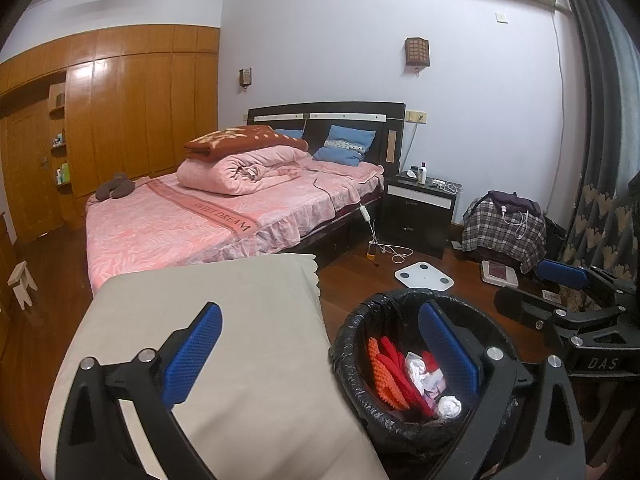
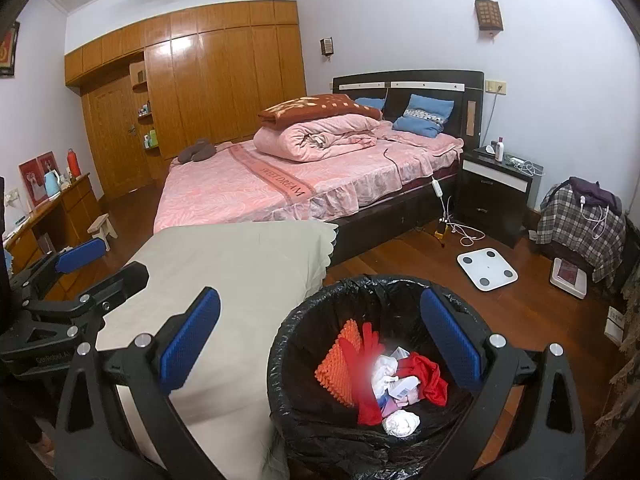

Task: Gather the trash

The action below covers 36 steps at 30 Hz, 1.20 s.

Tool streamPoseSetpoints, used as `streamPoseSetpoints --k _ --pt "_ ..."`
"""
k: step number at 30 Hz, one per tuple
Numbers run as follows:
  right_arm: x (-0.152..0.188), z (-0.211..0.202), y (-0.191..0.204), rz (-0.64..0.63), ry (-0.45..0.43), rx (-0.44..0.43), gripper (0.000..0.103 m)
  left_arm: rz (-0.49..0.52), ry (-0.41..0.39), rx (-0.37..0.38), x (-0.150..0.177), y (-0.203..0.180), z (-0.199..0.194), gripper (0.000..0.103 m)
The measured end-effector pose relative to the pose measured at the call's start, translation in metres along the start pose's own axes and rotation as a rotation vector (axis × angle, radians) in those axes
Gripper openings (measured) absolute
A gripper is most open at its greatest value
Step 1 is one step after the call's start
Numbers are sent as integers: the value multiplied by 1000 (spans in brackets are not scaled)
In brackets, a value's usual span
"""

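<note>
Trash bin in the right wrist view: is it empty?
No. The trash bin, lined with a black bag, already holds red cloth, an orange textured piece and crumpled white paper.

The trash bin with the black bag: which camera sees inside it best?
The right wrist view: the trash bin sits nearly centred, its contents mostly showing. In the left wrist view the bin sits farther right, a gripper finger covering part of it.

Pale lilac walls (image 2: 400, 20) are enclosing a bedroom floored in dark reddish wood (image 2: 420, 256). A glossy honey-brown wooden wardrobe (image 2: 208, 88) is filling the far wall. A dark-framed bed with pink bedding (image 2: 280, 184) is standing beside a black two-drawer nightstand (image 2: 494, 200), and a white square bathroom scale (image 2: 487, 269) is lying on the floor nearby.
</note>
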State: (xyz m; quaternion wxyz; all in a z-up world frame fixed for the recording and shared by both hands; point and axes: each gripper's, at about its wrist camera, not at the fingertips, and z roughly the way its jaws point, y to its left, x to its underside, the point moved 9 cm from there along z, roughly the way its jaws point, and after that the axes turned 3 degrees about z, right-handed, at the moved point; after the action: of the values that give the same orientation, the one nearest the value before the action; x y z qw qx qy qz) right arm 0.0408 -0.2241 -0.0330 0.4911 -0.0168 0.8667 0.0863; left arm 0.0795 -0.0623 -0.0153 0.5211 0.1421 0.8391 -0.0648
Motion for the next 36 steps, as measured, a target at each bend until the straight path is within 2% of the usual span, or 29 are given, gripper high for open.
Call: streamPoseSetpoints --k 36 --pt "-1 1 1 0 0 -2 97 2 0 -4 -3 3 -1 97"
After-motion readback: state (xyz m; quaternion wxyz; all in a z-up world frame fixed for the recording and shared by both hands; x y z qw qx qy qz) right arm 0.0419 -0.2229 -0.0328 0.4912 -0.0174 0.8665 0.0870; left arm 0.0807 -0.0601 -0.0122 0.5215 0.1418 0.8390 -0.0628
